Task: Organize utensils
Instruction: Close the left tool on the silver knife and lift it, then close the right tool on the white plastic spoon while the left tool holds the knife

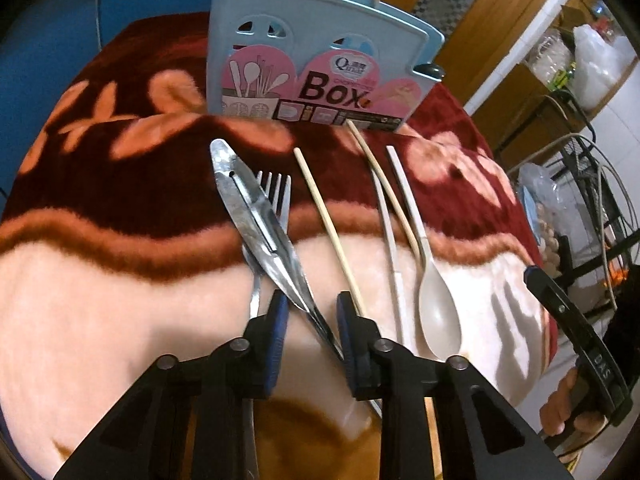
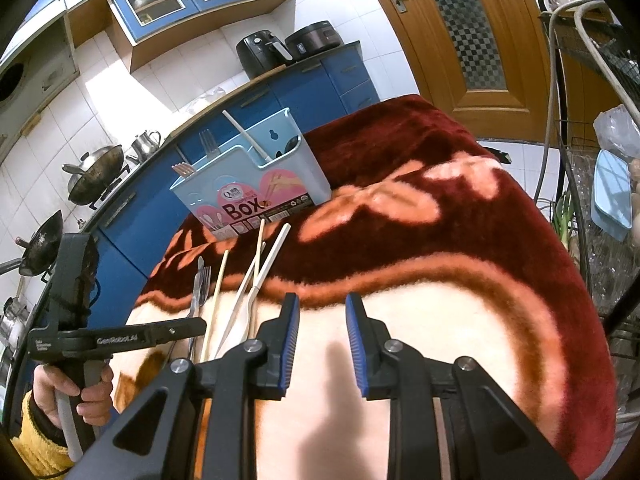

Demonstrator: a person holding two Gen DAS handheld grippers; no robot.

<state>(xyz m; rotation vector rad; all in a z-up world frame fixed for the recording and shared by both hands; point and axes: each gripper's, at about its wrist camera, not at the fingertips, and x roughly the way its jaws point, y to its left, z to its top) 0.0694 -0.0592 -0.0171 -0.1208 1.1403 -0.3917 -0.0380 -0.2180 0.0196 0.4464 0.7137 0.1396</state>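
The left gripper (image 1: pixel 312 312) straddles the lower end of the metal tongs (image 1: pixel 256 224), which lie on the blanket-covered table (image 1: pixel 120 280) with their long axis running away from the gripper and slanting up-left toward the blue utensil box (image 1: pixel 316 60). The jaws are narrow, one pad on each side of the tongs' tail; a sliver of gap shows by the right pad, so a firm pinch cannot be confirmed. The tongs rest across a metal fork (image 1: pixel 276 196), whose handle passes just left of the left pad, and a bamboo chopstick (image 1: pixel 328 232) ends against the right pad. Either neighbour could get caught, so the closing line probably has to stay square across the tongs alone.

Further right lie a second bamboo chopstick (image 1: pixel 384 184), a white chopstick (image 1: pixel 388 240) and a beige plastic spoon (image 1: pixel 436 312), all roughly parallel, pointing at the box.

The right gripper (image 2: pixel 322 320) hangs over bare blanket with nothing between its partly open pads, well right of the row. The left hand is clearly nearer, and the box stands straight ahead, beyond the tongs' tips.
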